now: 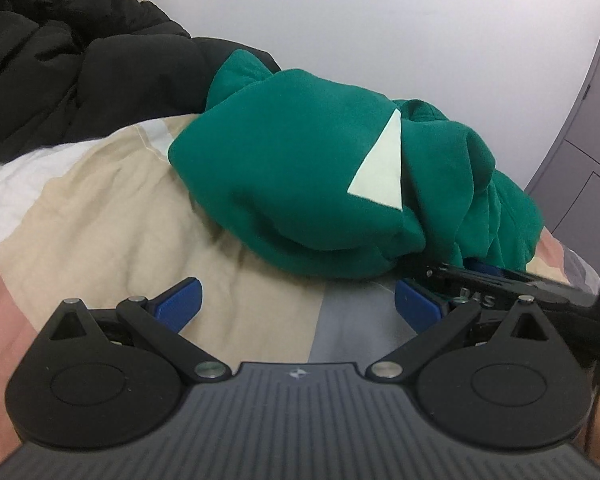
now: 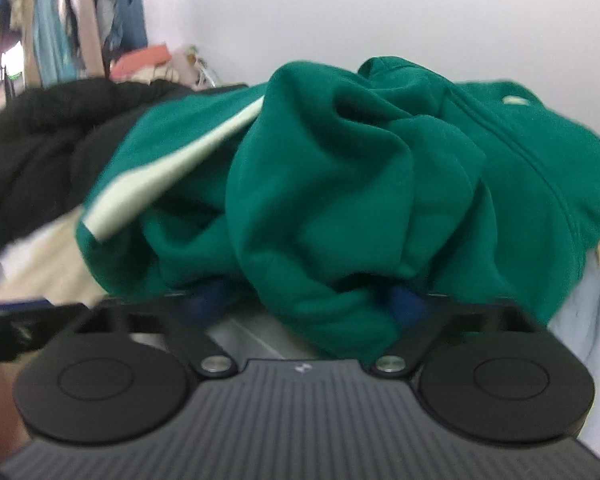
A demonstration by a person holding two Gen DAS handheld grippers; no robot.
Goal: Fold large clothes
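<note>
**Green garment bunched on the bed, right tongs buried in its folds**

Far left, in the left wrist view: a black puffy coat (image 1: 60, 72) heaped against the wall, a white sheet (image 1: 16, 192) beneath its edge. Next along, a beige bedspread (image 1: 112, 208) with a grey panel (image 1: 352, 320) adjoining it. On the bedspread, left gripper (image 1: 298, 300) released, blue pads (image 1: 180, 298) wide apart with nothing between them, hovering just short of the cloth. Beyond it, the green sweatshirt (image 1: 300, 160), crumpled into a mound in the middle of the bed, touching the black coat behind, a pale triangular patch (image 1: 384, 168) showing on its front. Just right of the mound's lower edge, the right gripper (image 1: 480, 280) lying low, its tip under the green fabric. Far right, a grey cabinet (image 1: 580, 140) against the white wall.

In the right wrist view, blurred: hanging clothes (image 2: 52, 12) at far left, black coat (image 2: 40, 140) below, then the green sweatshirt (image 2: 360, 180) filling the centre, a pale strip (image 2: 160, 168) across its left side. Right gripper (image 2: 312, 304) with blue pads (image 2: 406, 302) spread and a fold of green cloth draped between them; seemingly not pinched, though blur and overhanging fabric prevent certainty.
</note>
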